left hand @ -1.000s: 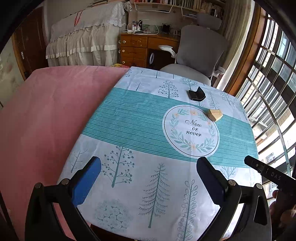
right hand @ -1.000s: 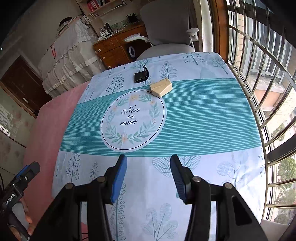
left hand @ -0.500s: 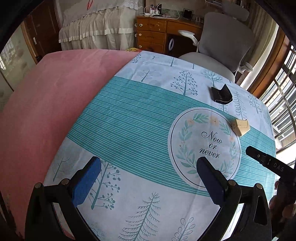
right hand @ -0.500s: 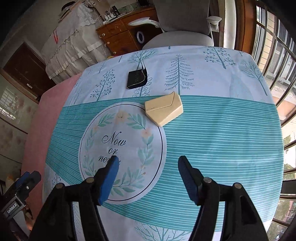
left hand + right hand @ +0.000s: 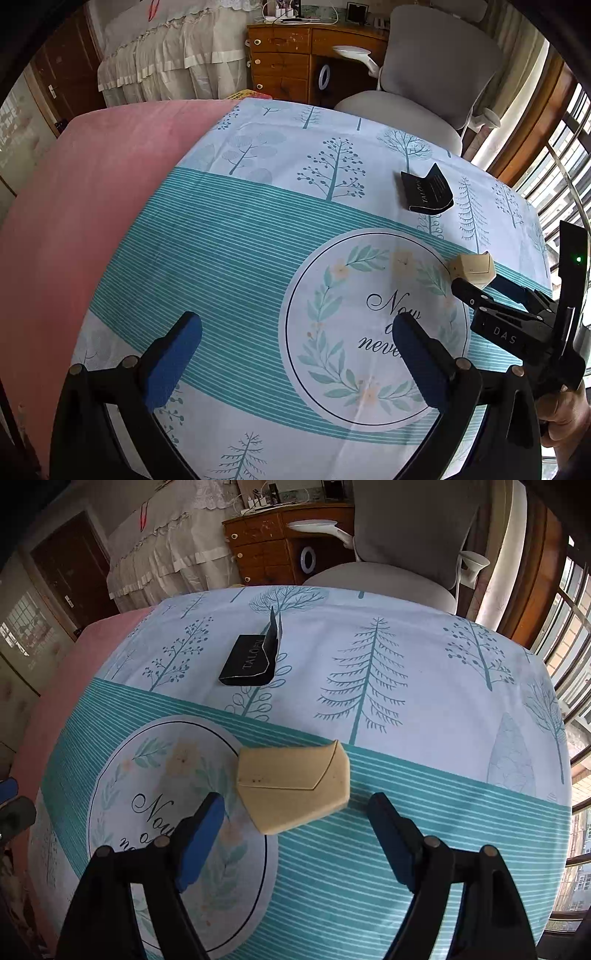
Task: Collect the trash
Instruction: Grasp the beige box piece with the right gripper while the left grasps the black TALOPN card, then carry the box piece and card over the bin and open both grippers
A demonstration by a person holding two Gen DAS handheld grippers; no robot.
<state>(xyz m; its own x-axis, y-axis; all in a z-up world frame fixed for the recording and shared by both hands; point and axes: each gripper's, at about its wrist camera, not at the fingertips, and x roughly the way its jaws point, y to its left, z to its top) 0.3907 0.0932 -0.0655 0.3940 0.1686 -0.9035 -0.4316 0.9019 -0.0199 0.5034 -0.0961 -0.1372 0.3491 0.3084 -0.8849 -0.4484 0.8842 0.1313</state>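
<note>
Honestly, my left tool (image 5: 297, 354) hangs with its jaws wide apart and nothing between them, the black packet (image 5: 426, 192) well ahead and to its right, so I judge it no risk yet. My right tool (image 5: 295, 836) is opening its jaws over the surface (image 5: 443, 701), the tan box (image 5: 293, 786) just ahead of the tips, not yet between the pads. If I come in too shallow, one pad could clip the box's angled end and shove it across the cloth.

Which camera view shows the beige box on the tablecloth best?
The right wrist view: the beige box lies large and unobstructed just ahead of the open right tool. In the left wrist view it is small, near the edge, partly hidden behind the right tool's finger.
</note>
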